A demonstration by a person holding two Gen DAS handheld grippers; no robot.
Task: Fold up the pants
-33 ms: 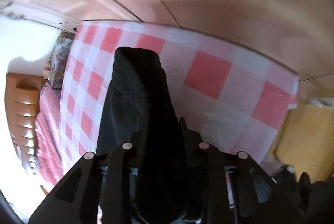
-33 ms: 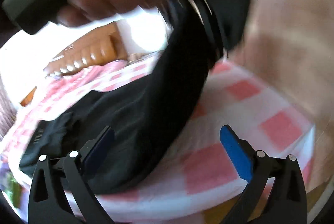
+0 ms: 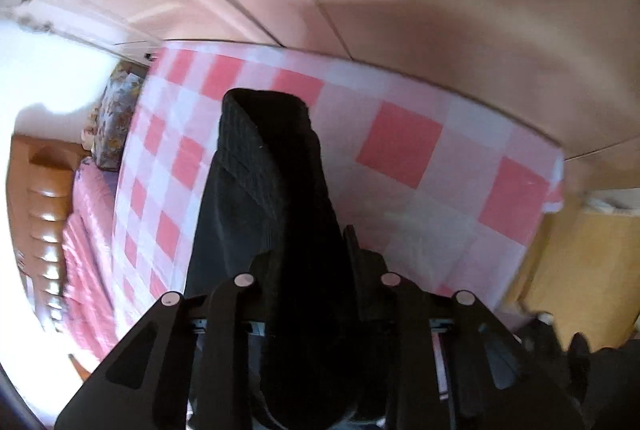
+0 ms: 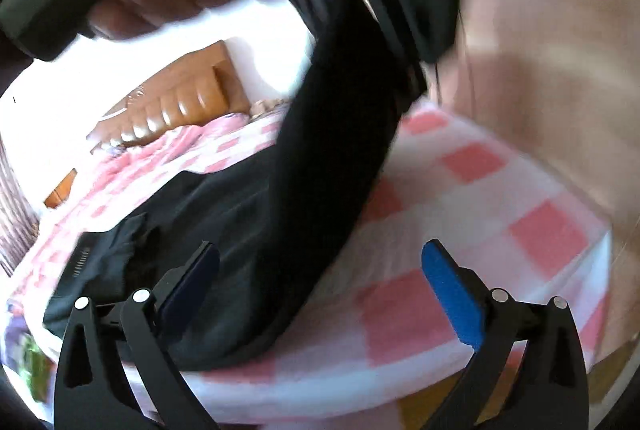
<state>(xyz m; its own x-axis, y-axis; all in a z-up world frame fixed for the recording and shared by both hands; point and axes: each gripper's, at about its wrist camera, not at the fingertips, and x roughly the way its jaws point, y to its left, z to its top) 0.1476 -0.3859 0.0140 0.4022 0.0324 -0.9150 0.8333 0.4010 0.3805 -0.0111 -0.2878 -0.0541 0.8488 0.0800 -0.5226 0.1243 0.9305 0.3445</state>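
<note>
Black pants (image 4: 256, 230) lie on a pink-and-white checked bed (image 4: 500, 250). My left gripper (image 3: 316, 270) is shut on one end of the pants (image 3: 272, 189) and holds it lifted above the bed; the cloth hides its fingertips. In the right wrist view the lifted part hangs from the left gripper (image 4: 384, 9) at the top down to the bed. My right gripper (image 4: 320, 270) is open and empty, with blue pads (image 4: 452, 286), hovering just above the pants near the bed's front edge.
A wooden headboard (image 4: 180, 101) and pink bedding (image 3: 88, 250) are at the head of the bed. A flowered pillow (image 3: 116, 121) lies there. Pink walls (image 3: 440, 9) surround the bed, and yellow floor (image 3: 568, 270) shows beside it.
</note>
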